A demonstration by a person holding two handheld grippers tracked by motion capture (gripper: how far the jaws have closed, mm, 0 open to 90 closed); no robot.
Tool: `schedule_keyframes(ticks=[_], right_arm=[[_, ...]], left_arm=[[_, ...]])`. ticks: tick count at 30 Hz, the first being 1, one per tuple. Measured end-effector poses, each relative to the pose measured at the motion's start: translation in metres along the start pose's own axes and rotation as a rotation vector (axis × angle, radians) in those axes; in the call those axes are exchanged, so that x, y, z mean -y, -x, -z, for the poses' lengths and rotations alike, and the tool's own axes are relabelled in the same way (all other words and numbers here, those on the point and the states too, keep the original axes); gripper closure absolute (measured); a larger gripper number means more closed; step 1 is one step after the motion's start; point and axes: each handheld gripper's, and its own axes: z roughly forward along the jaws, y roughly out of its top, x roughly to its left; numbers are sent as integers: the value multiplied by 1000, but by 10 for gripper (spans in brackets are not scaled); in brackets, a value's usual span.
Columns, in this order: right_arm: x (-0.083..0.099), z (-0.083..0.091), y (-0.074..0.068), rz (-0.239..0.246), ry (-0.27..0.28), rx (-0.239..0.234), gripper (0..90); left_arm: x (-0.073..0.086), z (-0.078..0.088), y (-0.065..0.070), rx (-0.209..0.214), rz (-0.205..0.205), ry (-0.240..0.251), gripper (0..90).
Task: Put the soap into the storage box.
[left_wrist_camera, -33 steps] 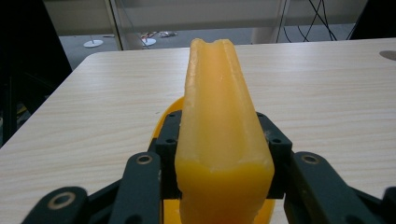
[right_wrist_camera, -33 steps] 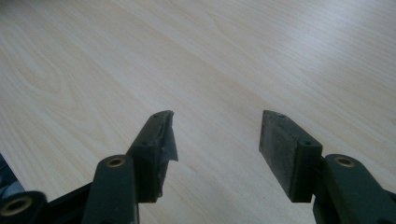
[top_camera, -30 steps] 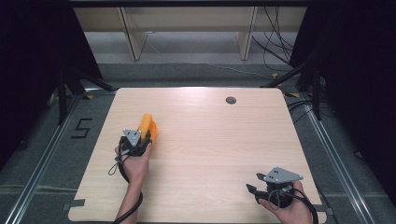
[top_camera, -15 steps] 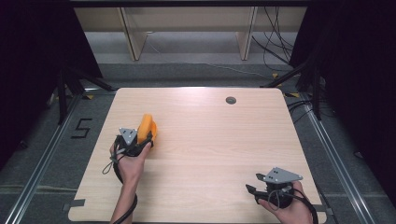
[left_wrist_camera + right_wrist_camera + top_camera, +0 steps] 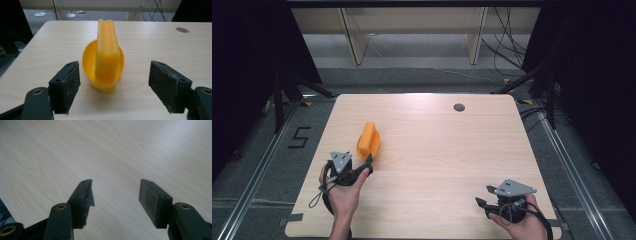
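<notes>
Floor marking: we see a "5" (image 5: pixel 300 137) on the grey floor left of the table (image 5: pixel 452 150).
Left claw (image 5: pixel 368 161): held near the table's left front, jaws spread apart with nothing between them.
Orange scoop (image 5: pixel 368 141): lies just ahead of the left claw on the left half of the table; in the left gripper view its handle runs toward us; we cannot tell whether a jaw tip touches it.
Open room: bare wood from the scoop across to the right edge.
Round hole (image 5: pixel 459 107): near the far edge, well apart from everything.
Right claw (image 5: pixel 482 204): at the front right corner, jaws apart, empty; its cable is cut off by the frame.
</notes>
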Motion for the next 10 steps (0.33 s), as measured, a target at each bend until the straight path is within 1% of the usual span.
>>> schedule_keyframes(ticks=[1, 2, 3, 6, 8, 9, 10], right_arm=[[0, 0, 0, 0, -1, 0, 444], [0, 0, 0, -1, -1, 1, 444], [0, 0, 0, -1, -1, 1, 444], [0, 0, -1, -1, -9, -4, 444], [-1, 1, -1, -6, -11, -3, 444], [-1, 1, -2, -12, -11, -4, 444], [0, 2, -4, -34, -18, -5, 444]], left_arm=[[5, 6, 0, 27, 19, -7, 245], [10, 13, -1, 40, 36, -10, 245], [15, 18, -1, 41, 45, -12, 246], [25, 31, -3, 44, 38, -2, 250], [29, 37, -5, 38, 33, 15, 251], [30, 38, -6, 36, 44, 15, 255], [30, 38, -7, 36, 59, 18, 253]])
